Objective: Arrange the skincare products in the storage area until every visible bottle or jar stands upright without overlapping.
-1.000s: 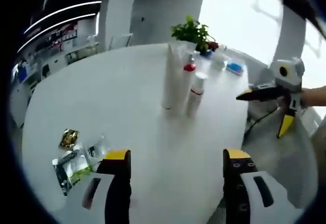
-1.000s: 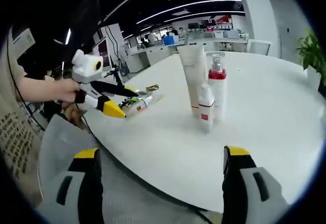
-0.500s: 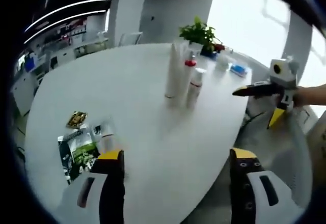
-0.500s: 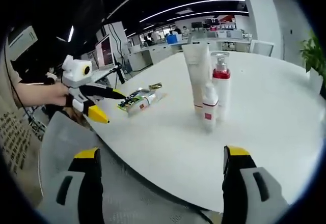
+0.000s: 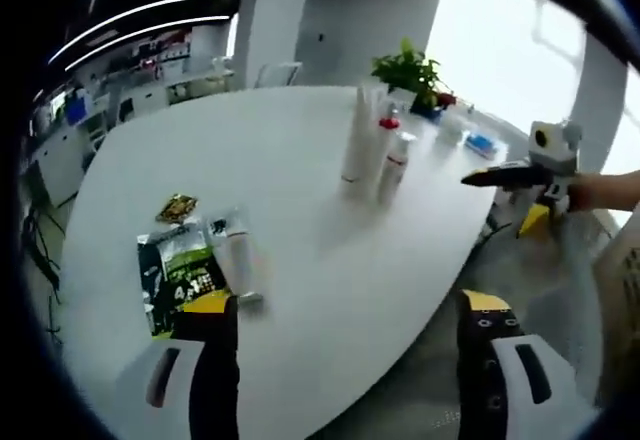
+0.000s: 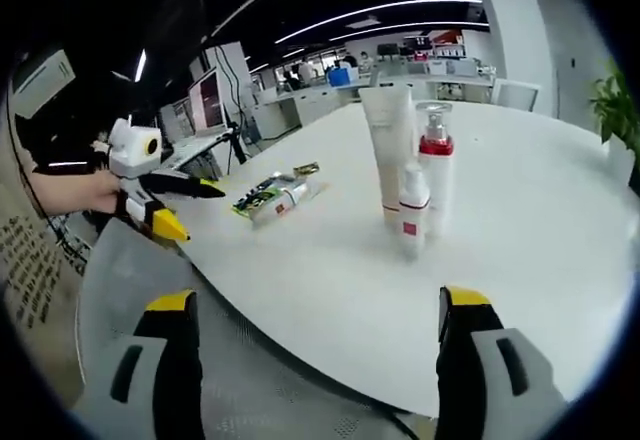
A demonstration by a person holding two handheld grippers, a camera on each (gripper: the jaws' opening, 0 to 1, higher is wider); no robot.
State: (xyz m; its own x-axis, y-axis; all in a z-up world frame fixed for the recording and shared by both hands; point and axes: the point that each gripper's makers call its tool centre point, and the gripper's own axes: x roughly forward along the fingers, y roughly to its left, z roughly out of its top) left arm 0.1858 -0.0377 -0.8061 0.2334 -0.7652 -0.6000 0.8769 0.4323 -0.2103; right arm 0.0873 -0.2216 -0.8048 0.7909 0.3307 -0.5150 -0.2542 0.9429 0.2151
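Observation:
Three products stand upright close together on the white table [image 6: 520, 260]: a tall white tube [image 6: 389, 155], a pump bottle [image 6: 436, 165] with a red collar, and a small white bottle [image 6: 412, 210] with a red label. From the left gripper view the same tall tube [image 5: 356, 148], pump bottle [image 5: 382, 145] and small bottle [image 5: 396, 163] sit mid-table. A small white tube [image 5: 236, 265] lies flat beside a green-and-black sachet [image 5: 180, 282]. My left gripper [image 5: 345, 355] is open, just short of that tube. My right gripper [image 6: 315, 345] is open, off the table's edge.
A gold sachet [image 5: 177, 206] lies beyond the green one. A potted plant [image 5: 408, 70] and small items, one a blue thing [image 5: 486, 144], stand at the table's far end. The lying tube [image 6: 285, 198] and sachets rest near the left gripper [image 6: 160, 200]. Desks fill the background.
The left gripper has drawn back and swung towards the sachets and lying tube. In the right gripper view it has moved left, away from the table. The right gripper has barely moved.

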